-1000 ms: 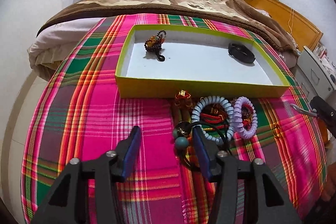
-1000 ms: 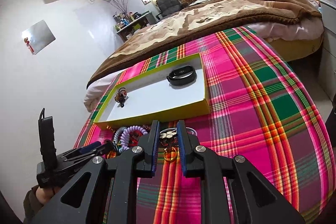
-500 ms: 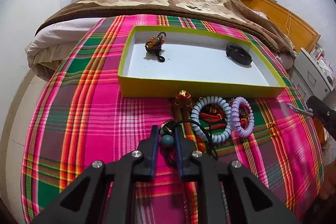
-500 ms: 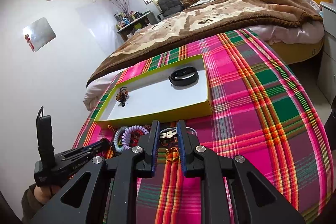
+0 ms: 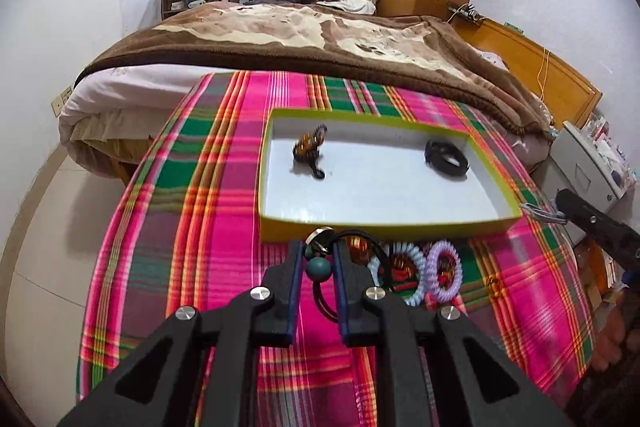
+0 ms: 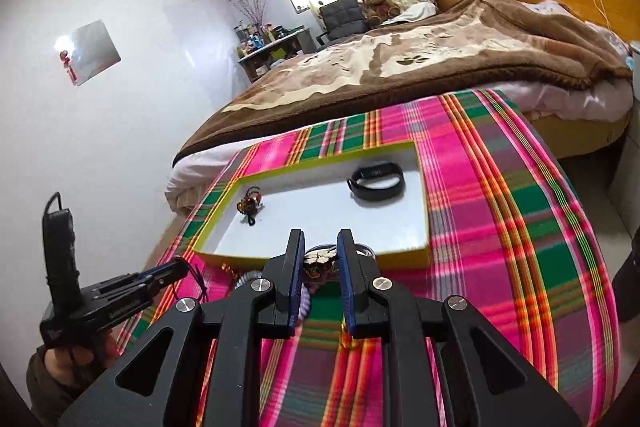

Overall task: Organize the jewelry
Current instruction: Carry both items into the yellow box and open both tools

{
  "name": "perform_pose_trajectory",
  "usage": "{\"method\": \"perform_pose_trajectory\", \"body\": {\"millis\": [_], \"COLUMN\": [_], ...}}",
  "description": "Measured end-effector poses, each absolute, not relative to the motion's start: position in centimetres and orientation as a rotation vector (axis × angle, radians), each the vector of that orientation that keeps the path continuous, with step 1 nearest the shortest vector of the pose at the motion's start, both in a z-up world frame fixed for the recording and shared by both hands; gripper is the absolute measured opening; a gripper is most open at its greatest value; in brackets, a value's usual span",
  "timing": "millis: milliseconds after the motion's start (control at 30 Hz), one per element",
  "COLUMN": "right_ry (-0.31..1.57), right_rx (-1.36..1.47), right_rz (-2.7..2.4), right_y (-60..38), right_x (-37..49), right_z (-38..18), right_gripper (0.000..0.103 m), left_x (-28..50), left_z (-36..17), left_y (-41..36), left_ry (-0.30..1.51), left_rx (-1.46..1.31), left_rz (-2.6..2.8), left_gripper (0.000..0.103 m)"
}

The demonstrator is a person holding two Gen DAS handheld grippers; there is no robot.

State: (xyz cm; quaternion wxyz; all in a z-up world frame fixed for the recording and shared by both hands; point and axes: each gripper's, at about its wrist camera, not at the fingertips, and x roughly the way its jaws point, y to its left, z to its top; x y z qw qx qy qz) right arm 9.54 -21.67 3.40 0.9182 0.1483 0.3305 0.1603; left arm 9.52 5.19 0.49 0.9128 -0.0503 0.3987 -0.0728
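The left gripper (image 5: pixel 317 259) was closed on a beaded cord necklace (image 5: pixel 319 268), held just short of the tray (image 5: pixel 384 227) near edge, tray lying straight ahead; the right gripper (image 6: pixel 320 251), narrowly parted, gripped nothing evident.

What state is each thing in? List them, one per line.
left gripper: shut on beaded cord piece, lifted.
right gripper: partly open around a gold bead cluster; grip unclear.
tray: open, on plaid cloth.
black band: lying in tray.
amber beaded piece: lying in tray.
spiral hair ties: outside tray, on cloth.
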Motion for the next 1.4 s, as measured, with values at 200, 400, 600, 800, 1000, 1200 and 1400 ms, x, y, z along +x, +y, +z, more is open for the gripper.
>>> {"method": "perform_pose_trajectory", "body": {"millis": [200,400,600,800,1000,1200,1400], "right_ry": [0.689,0.719,0.789,0.825,0.868,0.897,0.927], "right_rx": [0.261,0.172,0.142,0.157,0.120,0.085,0.080], "right_rz": [0.344,0.349,0.359,0.363,0.377,0.390,0.389], "right_y": [-20.0,-18.0,-16.7,-16.2,-14.7,-13.8,-13.7], "right_x": [12.4,16.2,20.2,23.1,25.3,26.0,26.4], "right_z": [4.1,4.0,2.7,1.4,-0.3,-1.5,-2.5], "right_gripper": [0.017,0.017,0.017,0.017,0.017,0.017,0.017], "left_x": [11.3,13.9,16.1,18.0,19.5,20.4,20.6], "left_z": [1.8,1.5,1.9,1.9,-0.7,-2.7,-3.0], "left_y": [5.5,5.6,5.9,5.3,4.4,3.7,3.7], "left_ry": [0.803,0.824,0.813,0.812,0.878,0.925,0.941], "left_rx": [-0.095,-0.102,-0.136,-0.117,-0.100,-0.045,-0.073], "left_rz": [-0.154,-0.152,-0.145,-0.144,-0.143,-0.102,-0.114], "left_gripper": [0.015,0.015,0.015,0.015,0.015,0.015,0.016]}}
